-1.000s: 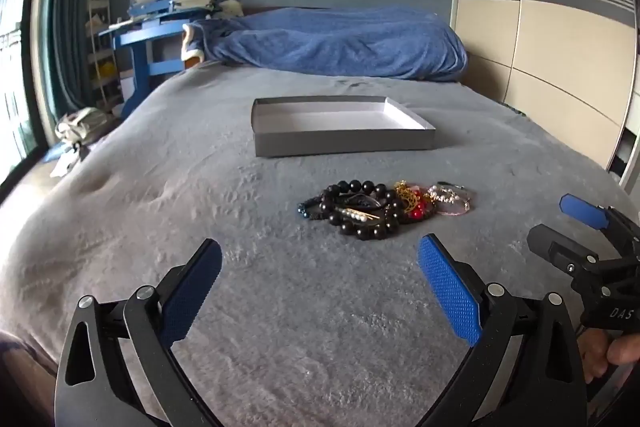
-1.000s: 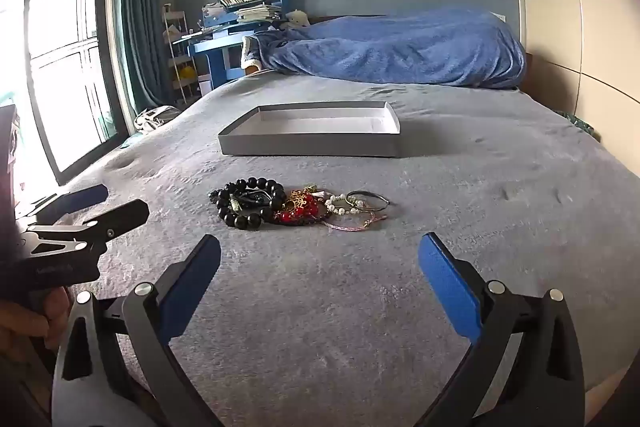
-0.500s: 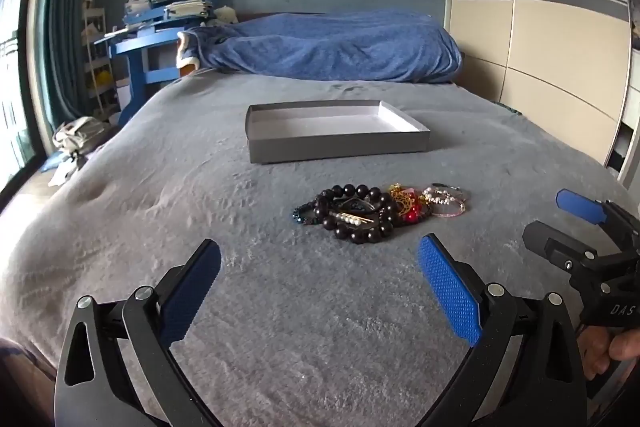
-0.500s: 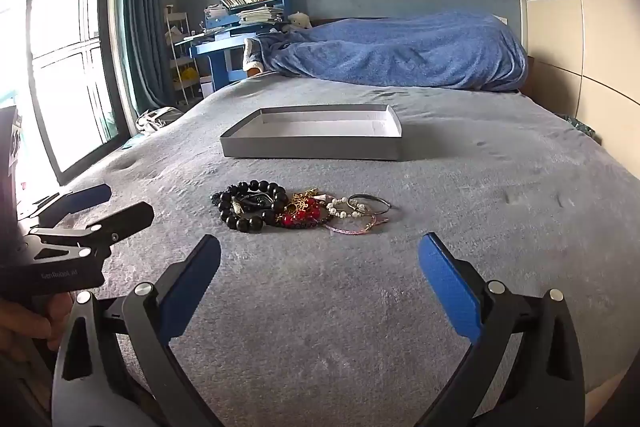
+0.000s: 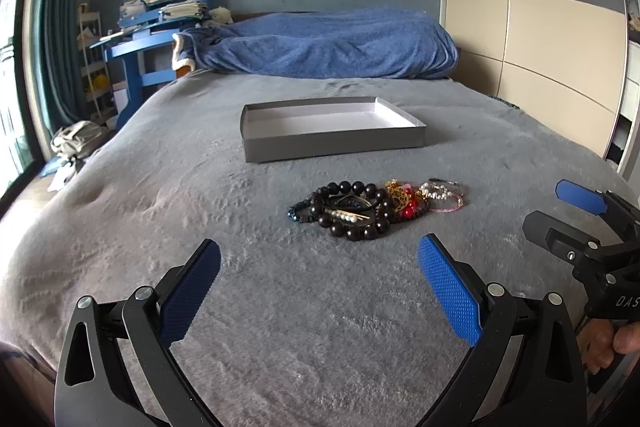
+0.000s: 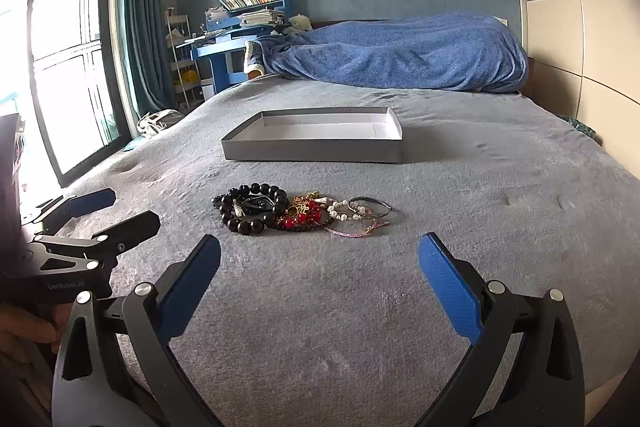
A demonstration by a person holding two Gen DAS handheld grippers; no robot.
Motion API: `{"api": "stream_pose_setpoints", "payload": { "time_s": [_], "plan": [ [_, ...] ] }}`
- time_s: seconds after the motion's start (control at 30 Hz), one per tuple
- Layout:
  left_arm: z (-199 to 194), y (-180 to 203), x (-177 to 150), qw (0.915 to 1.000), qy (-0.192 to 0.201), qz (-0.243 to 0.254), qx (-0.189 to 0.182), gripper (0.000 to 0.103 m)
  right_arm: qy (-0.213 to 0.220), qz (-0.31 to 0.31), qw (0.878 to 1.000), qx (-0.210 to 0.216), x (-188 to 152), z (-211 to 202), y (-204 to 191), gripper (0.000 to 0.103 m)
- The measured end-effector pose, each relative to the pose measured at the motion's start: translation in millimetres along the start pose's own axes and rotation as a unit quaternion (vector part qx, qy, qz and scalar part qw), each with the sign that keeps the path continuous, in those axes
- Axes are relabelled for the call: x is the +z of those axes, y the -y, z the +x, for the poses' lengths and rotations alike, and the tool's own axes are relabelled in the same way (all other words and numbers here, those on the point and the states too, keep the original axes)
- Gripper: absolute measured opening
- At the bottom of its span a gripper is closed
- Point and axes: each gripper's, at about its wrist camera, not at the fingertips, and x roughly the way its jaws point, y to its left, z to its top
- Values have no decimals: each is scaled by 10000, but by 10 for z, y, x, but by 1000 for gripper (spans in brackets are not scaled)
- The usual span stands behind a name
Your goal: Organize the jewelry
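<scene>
A pile of jewelry (image 5: 374,207) lies on the grey bed cover: a black bead bracelet (image 5: 352,211), red and gold pieces (image 5: 404,201), and pearl and pink bracelets (image 5: 442,193). It also shows in the right wrist view (image 6: 298,213). An empty grey tray (image 5: 332,143) with a white inside stands behind it, also in the right wrist view (image 6: 314,151). My left gripper (image 5: 320,267) is open and empty, short of the pile. My right gripper (image 6: 320,267) is open and empty, also short of it. Each gripper shows at the other view's edge.
A rumpled blue blanket (image 5: 328,43) lies at the bed's far end. A blue desk with books (image 5: 160,11) stands at the back left, a wardrobe (image 5: 540,19) on the right, a window with curtains (image 6: 80,59) on the left.
Both grippers have edged a little forward toward the jewelry pile and tilted slightly, so pile and tray sit a bit closer in view. Jaws stay open. The jewelry has not moved.
</scene>
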Motion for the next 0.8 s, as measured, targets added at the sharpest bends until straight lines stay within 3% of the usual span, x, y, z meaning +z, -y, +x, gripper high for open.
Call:
{"api": "stream_pose_setpoints", "payload": {
  "time_s": [0.8],
  "plan": [
    [40,15,-29,10000,-32,19,-24,98,-12,6,10000,-3,15,-5,-1,98]
  ]
}}
